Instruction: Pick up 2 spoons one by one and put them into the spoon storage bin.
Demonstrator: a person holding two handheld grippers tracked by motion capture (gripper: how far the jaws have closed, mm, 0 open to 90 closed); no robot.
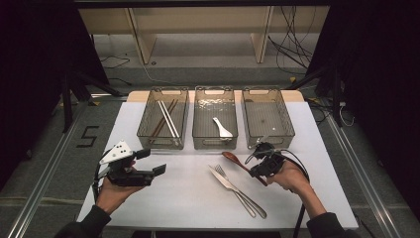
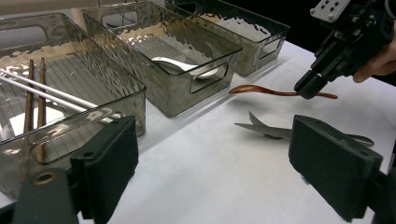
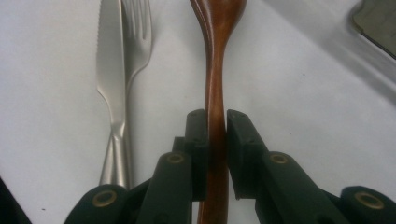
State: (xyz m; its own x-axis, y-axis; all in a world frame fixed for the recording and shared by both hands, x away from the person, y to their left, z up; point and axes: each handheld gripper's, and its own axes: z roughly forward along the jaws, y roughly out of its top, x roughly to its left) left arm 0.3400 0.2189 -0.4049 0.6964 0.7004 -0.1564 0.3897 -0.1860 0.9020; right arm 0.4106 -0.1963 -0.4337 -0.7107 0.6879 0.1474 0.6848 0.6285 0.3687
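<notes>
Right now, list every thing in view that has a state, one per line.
wooden spoon: gripped by its handle, bowl toward the bins
right gripper: shut on the wooden spoon
left gripper: open, holding nothing
knife: lying flat on the table
fork: lying flat beside the knife
left bin: holds chopsticks
middle bin: holds a white spoon
right bin: empty

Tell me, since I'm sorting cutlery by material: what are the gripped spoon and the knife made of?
Spoon: likely wood, reddish-brown with a smooth sheen, perhaps lacquered. Knife: probably steel, grey and reflective, with a serrated edge.
</notes>
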